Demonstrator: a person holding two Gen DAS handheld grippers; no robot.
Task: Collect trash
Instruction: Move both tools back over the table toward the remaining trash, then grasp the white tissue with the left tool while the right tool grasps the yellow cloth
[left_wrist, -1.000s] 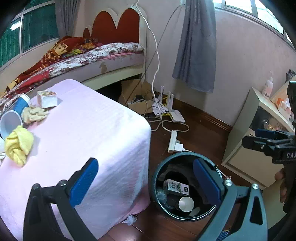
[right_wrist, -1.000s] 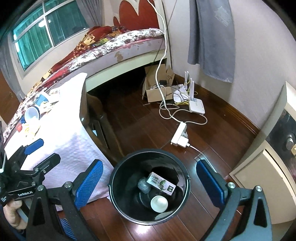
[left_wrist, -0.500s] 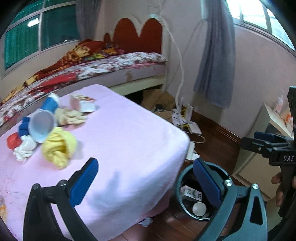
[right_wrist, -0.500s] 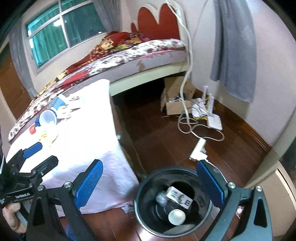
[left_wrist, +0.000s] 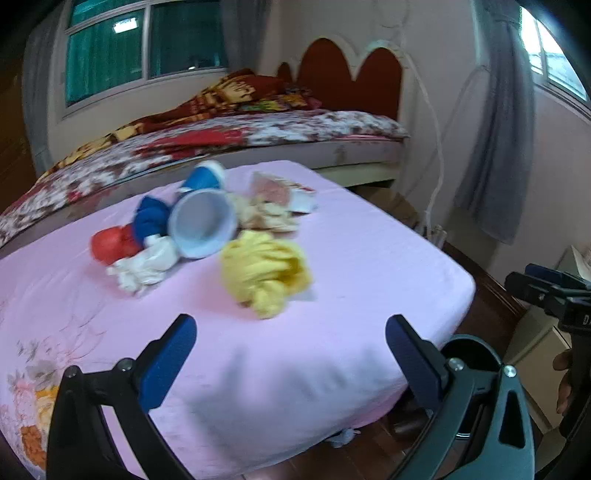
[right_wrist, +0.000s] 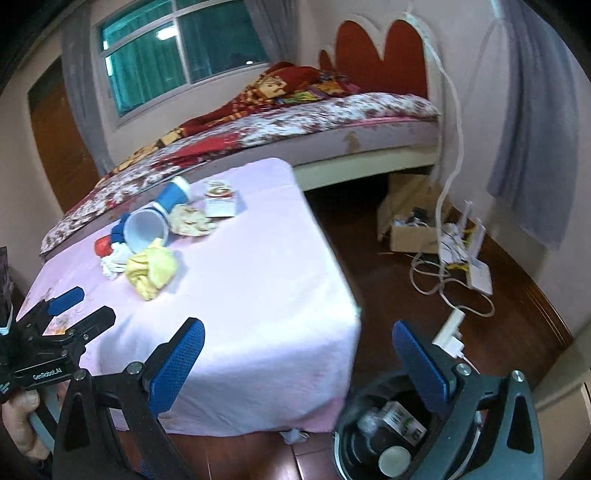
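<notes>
Trash bin (right_wrist: 343, 435) cut by frame edge, half behind right claw (right_wrist: 297, 363); table litter (left_wrist: 207, 236) motion-blurred

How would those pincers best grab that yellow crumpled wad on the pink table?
Probably from above and the near side. The yellow wad is a soft, rounded heap lying free on the pink table, so pinching across its raised middle looks safest, clear of the white cup behind it.
</notes>
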